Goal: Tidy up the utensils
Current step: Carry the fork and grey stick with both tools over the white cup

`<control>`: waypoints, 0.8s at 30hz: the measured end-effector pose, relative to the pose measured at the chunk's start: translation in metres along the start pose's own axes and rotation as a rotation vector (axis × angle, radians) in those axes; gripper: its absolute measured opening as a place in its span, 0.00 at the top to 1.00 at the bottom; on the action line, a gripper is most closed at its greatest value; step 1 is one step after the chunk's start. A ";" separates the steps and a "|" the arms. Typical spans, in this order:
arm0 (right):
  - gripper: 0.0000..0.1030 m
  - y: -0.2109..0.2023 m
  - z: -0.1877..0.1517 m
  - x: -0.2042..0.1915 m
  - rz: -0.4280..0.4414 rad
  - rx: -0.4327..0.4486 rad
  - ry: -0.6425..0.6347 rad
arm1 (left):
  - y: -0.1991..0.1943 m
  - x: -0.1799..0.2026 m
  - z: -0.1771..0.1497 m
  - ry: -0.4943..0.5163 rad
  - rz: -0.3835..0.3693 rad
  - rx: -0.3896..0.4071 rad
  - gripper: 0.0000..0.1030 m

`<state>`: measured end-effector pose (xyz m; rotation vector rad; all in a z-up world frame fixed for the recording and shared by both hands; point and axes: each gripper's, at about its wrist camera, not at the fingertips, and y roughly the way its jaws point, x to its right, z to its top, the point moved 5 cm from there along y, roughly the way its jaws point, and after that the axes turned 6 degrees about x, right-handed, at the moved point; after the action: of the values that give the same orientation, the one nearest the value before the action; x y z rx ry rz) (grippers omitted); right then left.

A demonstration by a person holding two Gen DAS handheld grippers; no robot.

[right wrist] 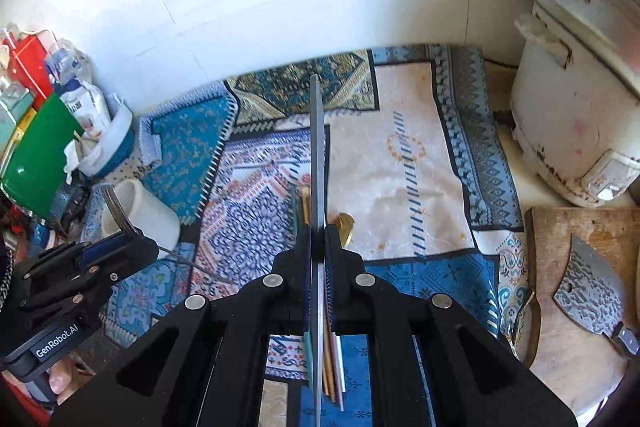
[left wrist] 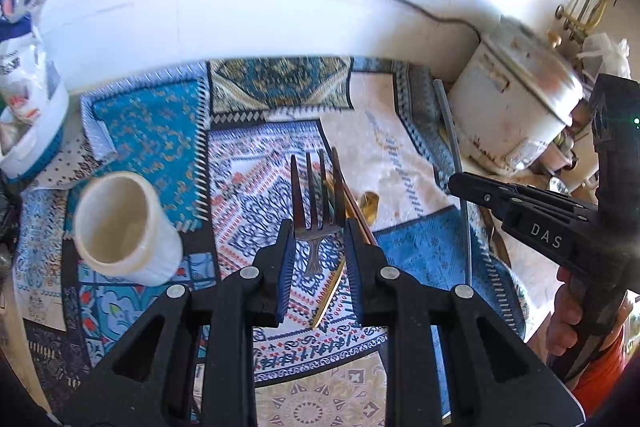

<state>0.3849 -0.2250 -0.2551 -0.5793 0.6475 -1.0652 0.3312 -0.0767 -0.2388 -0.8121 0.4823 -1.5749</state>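
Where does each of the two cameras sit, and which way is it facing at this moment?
Left wrist: on the left gripper, looking down along its fingers at the fork it grips, above the patterned mat; the right gripper and a hand show at right.
Right wrist: on the right gripper, looking down along a thin grey knife it clamps; the left gripper shows at left.
Shared: mat, white cup, rice cooker, gold spoon.

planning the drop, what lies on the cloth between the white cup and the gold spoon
In the right wrist view, between the white cylindrical cup and the gold metal spoon lies patterned blue cloth, then a bundle of chopsticks beside the spoon.
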 end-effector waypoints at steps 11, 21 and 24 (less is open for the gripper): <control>0.94 -0.009 0.039 -0.068 0.087 0.106 -0.075 | -0.063 -0.048 0.031 -0.058 0.067 0.150 0.77; 0.94 0.000 0.064 -0.143 0.198 0.148 -0.174 | -0.109 -0.106 0.047 -0.127 0.177 0.270 0.77; 0.94 0.009 0.071 -0.162 0.240 0.142 -0.191 | -0.117 -0.121 0.050 -0.148 0.209 0.289 0.77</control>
<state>0.3875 -0.0638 -0.1810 -0.4607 0.4575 -0.8121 0.2905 0.0686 -0.1495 -0.6292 0.2166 -1.3413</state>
